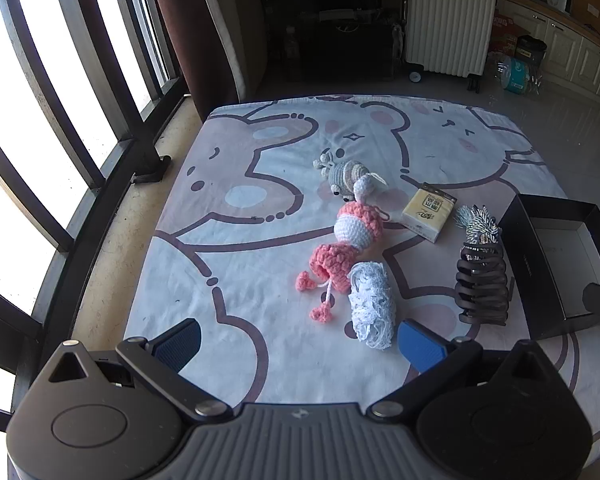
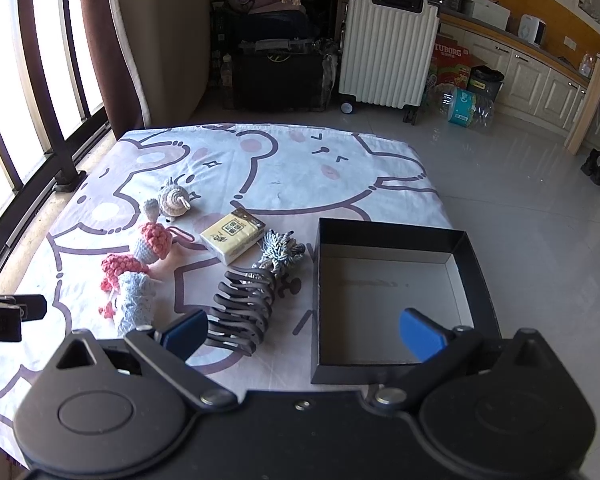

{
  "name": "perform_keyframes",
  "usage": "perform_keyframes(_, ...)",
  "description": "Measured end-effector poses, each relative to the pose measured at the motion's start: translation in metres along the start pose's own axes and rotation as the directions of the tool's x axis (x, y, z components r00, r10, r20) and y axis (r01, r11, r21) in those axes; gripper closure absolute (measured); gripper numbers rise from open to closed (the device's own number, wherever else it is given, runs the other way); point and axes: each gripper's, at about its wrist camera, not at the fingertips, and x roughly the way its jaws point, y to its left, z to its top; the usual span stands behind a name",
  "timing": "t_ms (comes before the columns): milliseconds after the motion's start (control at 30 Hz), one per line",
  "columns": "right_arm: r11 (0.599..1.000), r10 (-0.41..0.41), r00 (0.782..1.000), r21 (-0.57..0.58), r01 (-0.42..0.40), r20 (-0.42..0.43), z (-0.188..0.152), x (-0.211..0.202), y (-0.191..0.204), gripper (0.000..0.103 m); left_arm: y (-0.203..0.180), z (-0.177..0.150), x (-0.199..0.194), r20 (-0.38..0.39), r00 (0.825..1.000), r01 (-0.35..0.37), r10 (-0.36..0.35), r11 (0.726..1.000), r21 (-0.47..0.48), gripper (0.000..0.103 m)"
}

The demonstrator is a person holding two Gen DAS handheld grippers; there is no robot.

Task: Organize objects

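On the bear-print cloth lie a grey knitted toy (image 1: 342,174) (image 2: 174,199), a pink and white crochet doll (image 1: 340,248) (image 2: 140,250), a white lace roll (image 1: 370,304) (image 2: 134,300), a yellow tissue pack (image 1: 428,212) (image 2: 232,236), a striped tassel (image 1: 478,220) (image 2: 280,250) and a black hair claw (image 1: 482,282) (image 2: 242,308). An open black box (image 1: 560,264) (image 2: 388,296) stands at the right, empty. My left gripper (image 1: 298,344) is open above the near cloth, close to the lace roll. My right gripper (image 2: 302,338) is open over the box's near left edge.
Window bars (image 1: 60,120) run along the left. A white suitcase (image 2: 388,48) and dark bags (image 2: 276,68) stand beyond the table. Tiled floor (image 2: 540,220) lies to the right, with cabinets behind. The left gripper's body shows at the left edge of the right wrist view (image 2: 4,316).
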Motion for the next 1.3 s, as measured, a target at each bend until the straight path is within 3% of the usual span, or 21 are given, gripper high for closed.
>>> perform_keyframes(1300, 1.000, -0.003, 1.000, -0.016, 0.003, -0.017, 0.0003, 0.0000, 0.0018, 0.000, 0.0010, -0.0006, 0.0033, -0.020, 1.000, 0.003, -0.003, 1.000, -0.007, 0.000)
